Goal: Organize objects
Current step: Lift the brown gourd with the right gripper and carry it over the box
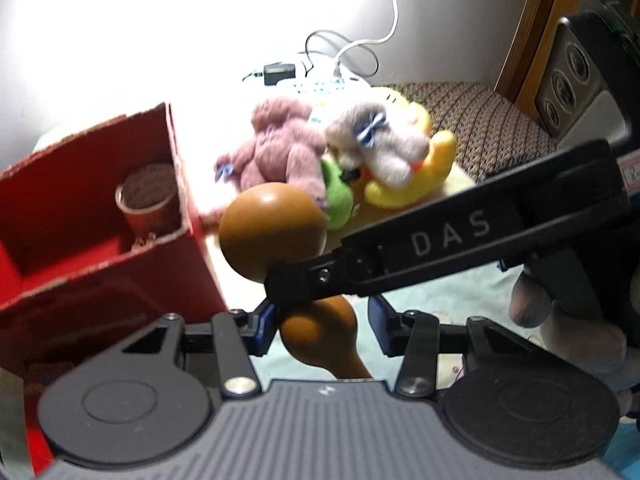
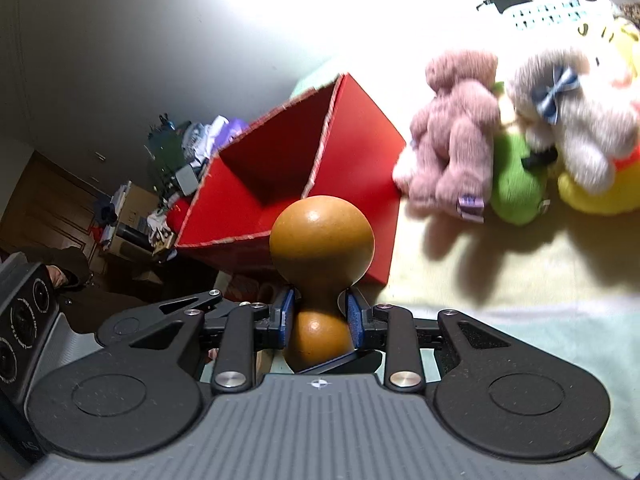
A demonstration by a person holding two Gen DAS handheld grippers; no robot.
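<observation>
Clamped at its waist by the right gripper (image 2: 319, 316), one brown gourd (image 2: 322, 236) hung beside the red box (image 2: 360, 152). Only the left wrist view showed one tape roll (image 1: 147, 196) inside, with the left gripper (image 1: 322, 330) released around the gourd's lower bulb. Four plush toys (image 2: 456, 152) lay beyond.

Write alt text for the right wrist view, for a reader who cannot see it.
The right gripper is shut on the narrow waist of a brown wooden gourd, held in front of an open red box. To the right, a pink teddy bear lies among other plush toys on a pale cloth.
</observation>
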